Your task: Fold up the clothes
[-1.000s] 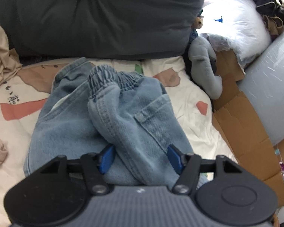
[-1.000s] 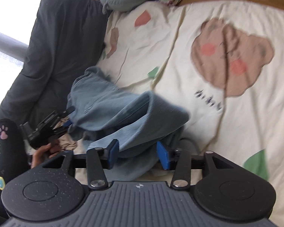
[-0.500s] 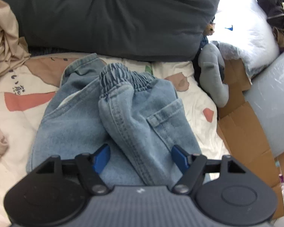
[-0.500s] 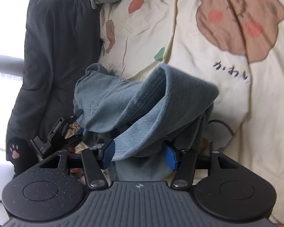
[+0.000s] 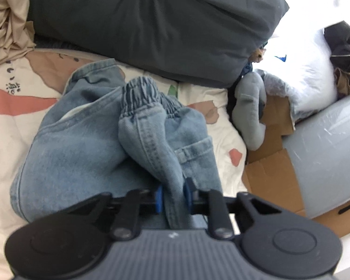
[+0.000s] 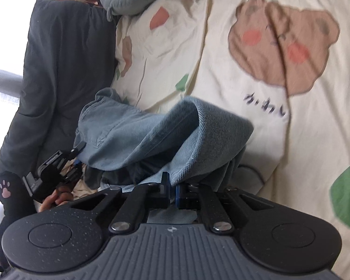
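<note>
Light blue jeans (image 5: 86, 154) lie bunched on a cream bedsheet (image 5: 16, 126), elastic waistband toward the dark duvet. My left gripper (image 5: 173, 197) is shut on a ridge of denim near the pocket side. In the right wrist view the same jeans (image 6: 151, 135) rise in a lifted fold over the sheet (image 6: 175, 53), and my right gripper (image 6: 172, 190) is shut on their near edge. The left gripper (image 6: 56, 165), held by a hand, shows at the jeans' far left there.
A dark grey duvet (image 5: 151, 23) lies behind the jeans. Beige clothes (image 5: 4, 23) are heaped at the upper left. A grey plush toy (image 5: 249, 112), cardboard (image 5: 273, 170), a white pillow (image 5: 303, 74) and a grey wrapped bundle (image 5: 326, 154) crowd the right side.
Both grippers went from open around the denim to shut on it. The fold in the right wrist view has lifted and the camera views have shifted slightly.
</note>
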Tool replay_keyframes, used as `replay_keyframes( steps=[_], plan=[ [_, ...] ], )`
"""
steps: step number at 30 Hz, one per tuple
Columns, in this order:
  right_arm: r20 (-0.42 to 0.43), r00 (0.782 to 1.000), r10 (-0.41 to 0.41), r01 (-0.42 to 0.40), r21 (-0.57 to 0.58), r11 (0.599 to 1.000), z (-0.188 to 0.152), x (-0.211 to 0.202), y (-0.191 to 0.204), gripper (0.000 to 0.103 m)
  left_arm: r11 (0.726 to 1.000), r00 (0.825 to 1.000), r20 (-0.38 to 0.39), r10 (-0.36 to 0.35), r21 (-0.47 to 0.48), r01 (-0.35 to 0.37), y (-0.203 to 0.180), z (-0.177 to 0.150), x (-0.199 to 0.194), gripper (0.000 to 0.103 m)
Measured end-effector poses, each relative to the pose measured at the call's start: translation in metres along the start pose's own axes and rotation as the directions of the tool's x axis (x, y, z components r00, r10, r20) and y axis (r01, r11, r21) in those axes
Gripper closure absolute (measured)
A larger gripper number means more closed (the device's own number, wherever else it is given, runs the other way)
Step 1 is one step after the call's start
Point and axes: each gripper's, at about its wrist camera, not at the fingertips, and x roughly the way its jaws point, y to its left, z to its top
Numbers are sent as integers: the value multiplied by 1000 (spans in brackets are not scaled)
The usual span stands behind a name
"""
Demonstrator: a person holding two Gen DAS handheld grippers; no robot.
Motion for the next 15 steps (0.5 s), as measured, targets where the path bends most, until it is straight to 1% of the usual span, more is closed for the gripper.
replay_keyframes(
  steps=[2,4,8,15],
  plan=[
    [17,1000,-25,25,-10,1000,4,-7,-3,101,1000,1000,2,-6,7,6,-6,5,2,93],
    [31,998,-50,50,-15,999,9,-15,-8,101,1000,1000,7,-18,15,18,-15,9,6,95],
    [59,993,-103,105,-17,994,17,-29,-19,102,997,1000,10,-28,66,27,-38,19,16,97],
    [115,973,-201,206,-28,978,41,-51,-42,102,991,999,24,-35,127,32,-77,37,40,99]
  ],
)
